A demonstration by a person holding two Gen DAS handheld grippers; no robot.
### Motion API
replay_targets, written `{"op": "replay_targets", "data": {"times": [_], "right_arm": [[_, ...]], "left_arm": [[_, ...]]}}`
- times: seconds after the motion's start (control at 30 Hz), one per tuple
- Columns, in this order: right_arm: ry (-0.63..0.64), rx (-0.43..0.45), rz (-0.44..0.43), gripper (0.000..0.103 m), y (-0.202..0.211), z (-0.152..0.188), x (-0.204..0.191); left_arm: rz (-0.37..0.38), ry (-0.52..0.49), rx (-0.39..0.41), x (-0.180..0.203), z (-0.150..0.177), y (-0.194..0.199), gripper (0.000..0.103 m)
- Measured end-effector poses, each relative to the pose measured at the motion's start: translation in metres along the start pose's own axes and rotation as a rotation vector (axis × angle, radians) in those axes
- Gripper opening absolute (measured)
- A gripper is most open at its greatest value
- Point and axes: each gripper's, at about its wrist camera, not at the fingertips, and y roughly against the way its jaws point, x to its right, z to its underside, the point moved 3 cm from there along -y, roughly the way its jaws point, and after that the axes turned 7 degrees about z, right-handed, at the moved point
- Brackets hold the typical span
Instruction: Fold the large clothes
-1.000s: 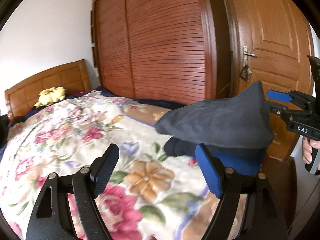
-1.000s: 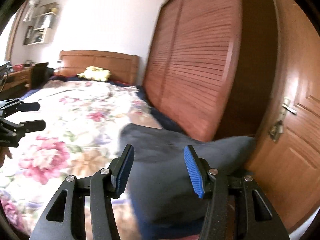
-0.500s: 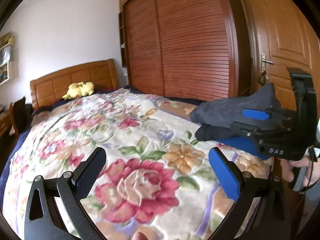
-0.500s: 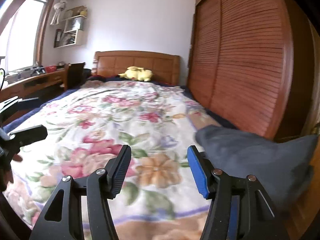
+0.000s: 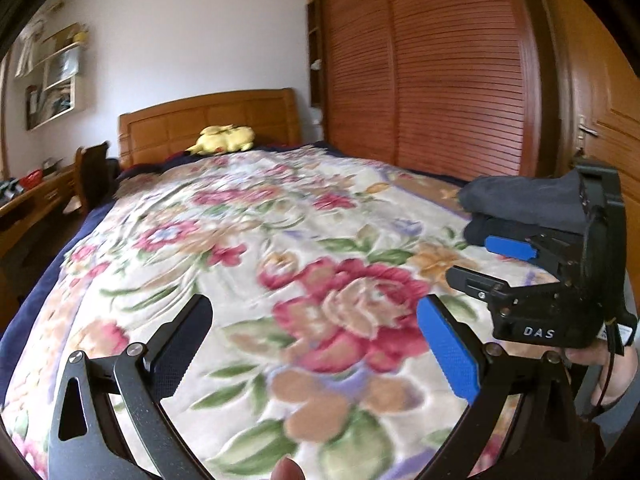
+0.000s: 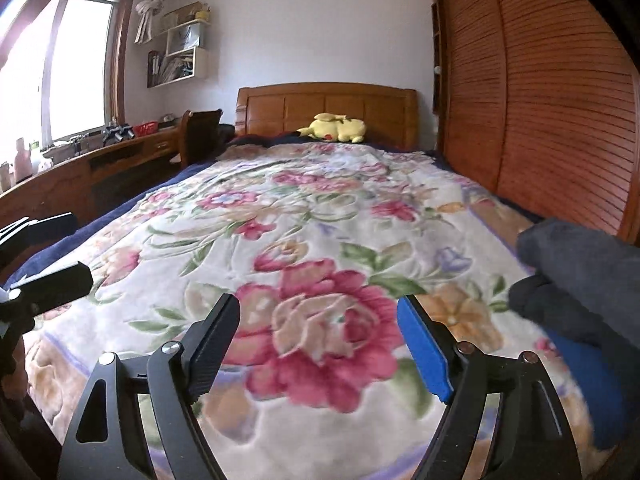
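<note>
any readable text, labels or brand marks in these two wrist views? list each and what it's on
"DAS": white letters on the black body of the right tongs, seen in the left wrist view.
A small white tag beside that body, on the side away from the letters, carries print too small to read.
Items on the white wall shelf are too small and blurred for any text.
Nothing readable elsewhere in either view.

Plush, embossed floral blanket [image 6: 320, 248] covers the bed; matt dark cloth garments [image 5: 520, 204] folded; glossy slatted wooden wardrobe [image 5: 440, 68].
</note>
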Motion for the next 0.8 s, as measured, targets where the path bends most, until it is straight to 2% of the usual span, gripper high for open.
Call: {"op": "replay_targets", "data": {"times": [0.37, 0.63, 0.8], "right_arm": [[0.004, 0.010, -0.035, 0.082, -0.032, -0.010, -0.013], [0.008, 0.051, -0.079, 0.082, -0.057, -0.023, -0.031], [0.023, 0.084, -0.099, 0.082, -0.065, -0.018, -0.047]], "left_arm": [[-0.103, 0.128, 0.027, -0.075, 0.031, 0.011, 0.102], [-0.184, 0.179, 0.053, -0.122, 0.045, 0.019, 0.102], [-0.236, 0.172, 0.082, -0.141, 0.048, 0.025, 0.102]]}}
